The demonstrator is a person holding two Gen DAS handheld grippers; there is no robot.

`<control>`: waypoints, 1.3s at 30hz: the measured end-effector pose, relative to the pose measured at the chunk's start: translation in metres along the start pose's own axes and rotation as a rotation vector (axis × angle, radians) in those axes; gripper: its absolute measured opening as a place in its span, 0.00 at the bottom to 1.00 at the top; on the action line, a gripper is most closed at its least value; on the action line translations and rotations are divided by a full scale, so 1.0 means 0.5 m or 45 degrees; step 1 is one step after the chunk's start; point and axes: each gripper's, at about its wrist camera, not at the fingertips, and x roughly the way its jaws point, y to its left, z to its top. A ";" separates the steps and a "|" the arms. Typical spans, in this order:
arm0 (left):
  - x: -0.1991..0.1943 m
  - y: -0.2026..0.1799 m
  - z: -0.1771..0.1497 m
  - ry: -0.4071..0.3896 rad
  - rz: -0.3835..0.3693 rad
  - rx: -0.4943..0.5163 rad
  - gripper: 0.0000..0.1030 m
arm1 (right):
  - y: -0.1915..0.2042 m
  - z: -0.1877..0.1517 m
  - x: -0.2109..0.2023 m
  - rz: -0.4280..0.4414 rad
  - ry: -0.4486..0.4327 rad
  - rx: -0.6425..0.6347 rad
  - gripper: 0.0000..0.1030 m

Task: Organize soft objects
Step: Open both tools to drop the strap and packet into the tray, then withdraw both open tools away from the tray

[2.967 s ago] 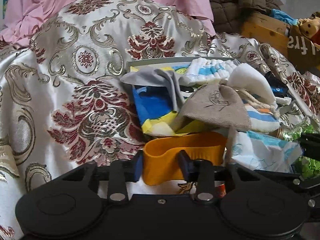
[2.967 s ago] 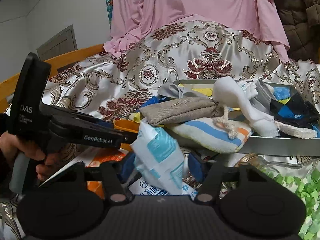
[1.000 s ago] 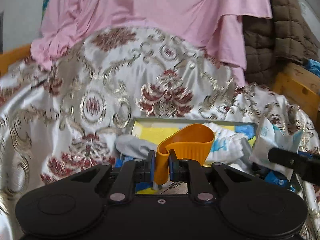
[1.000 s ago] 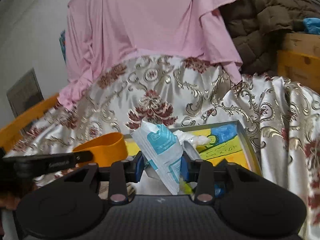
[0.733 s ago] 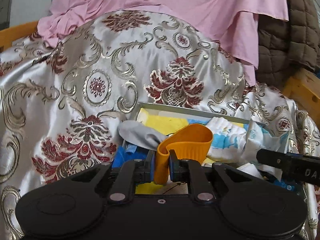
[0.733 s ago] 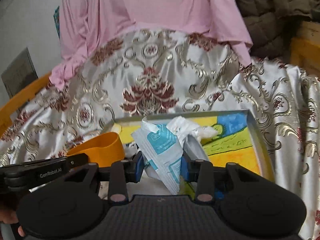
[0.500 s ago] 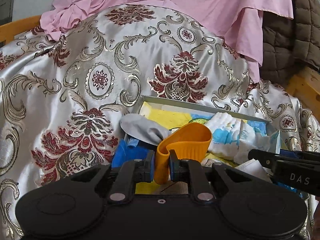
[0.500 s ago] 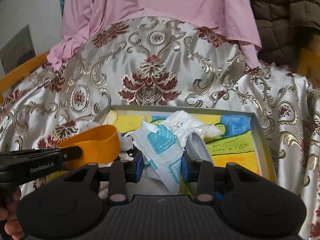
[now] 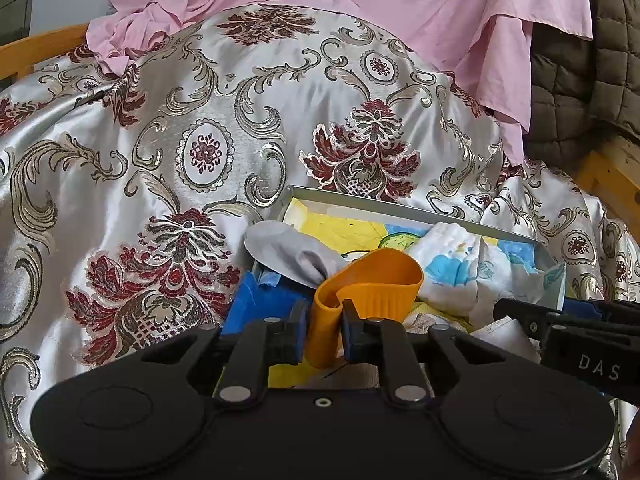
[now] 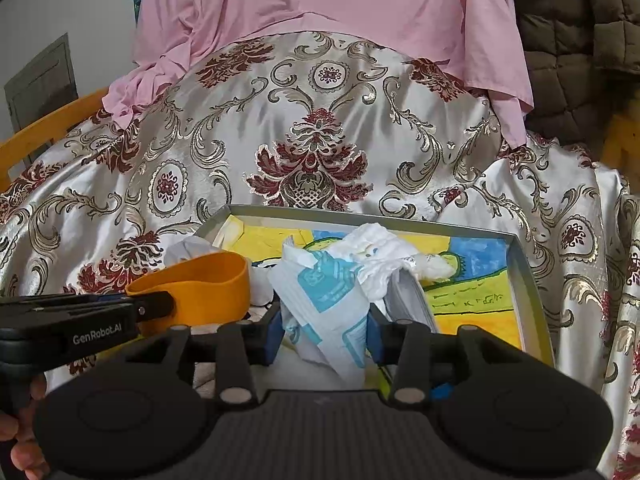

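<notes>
My left gripper (image 9: 323, 334) is shut on an orange rubber band loop (image 9: 372, 284) and holds it over the near left part of a grey tray (image 9: 360, 203) with a yellow and blue picture on its floor. The loop also shows in the right wrist view (image 10: 200, 288). My right gripper (image 10: 325, 330) is shut on a white and teal tissue packet (image 10: 320, 300) above the same tray (image 10: 520, 264). In the tray lie a grey sock (image 9: 288, 252), a blue cloth (image 9: 260, 300) and a white and blue cloth (image 9: 452, 264).
The tray sits on a silver brocade bedspread (image 9: 180, 152) with red and gold flowers. A pink cloth (image 10: 340, 4) hangs behind it and a brown quilted jacket (image 10: 580, 40) at the right. An orange wooden rail (image 10: 44, 132) runs at the left.
Both grippers have come down and forward over the tray, each keeping its object. The view has tilted down toward the tray's contents.
</notes>
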 end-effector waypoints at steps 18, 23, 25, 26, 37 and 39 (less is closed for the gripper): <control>-0.030 -0.009 0.000 -0.022 -0.009 -0.009 0.29 | -0.017 -0.007 -0.037 0.000 -0.029 0.010 0.72; -0.050 -0.010 0.001 -0.040 -0.018 -0.015 0.34 | -0.025 -0.006 -0.063 -0.006 -0.055 0.010 0.80; -0.061 -0.012 0.003 -0.047 -0.020 -0.014 0.35 | -0.028 -0.006 -0.075 -0.007 -0.065 0.013 0.82; -0.067 -0.013 0.004 -0.052 -0.021 -0.016 0.36 | -0.030 -0.006 -0.082 -0.008 -0.071 0.016 0.84; -0.169 -0.022 -0.011 -0.208 -0.009 -0.023 0.67 | -0.044 -0.018 -0.177 -0.021 -0.169 0.064 0.96; -0.193 -0.022 -0.015 -0.244 -0.005 -0.026 0.68 | -0.044 -0.023 -0.196 -0.023 -0.185 0.078 0.97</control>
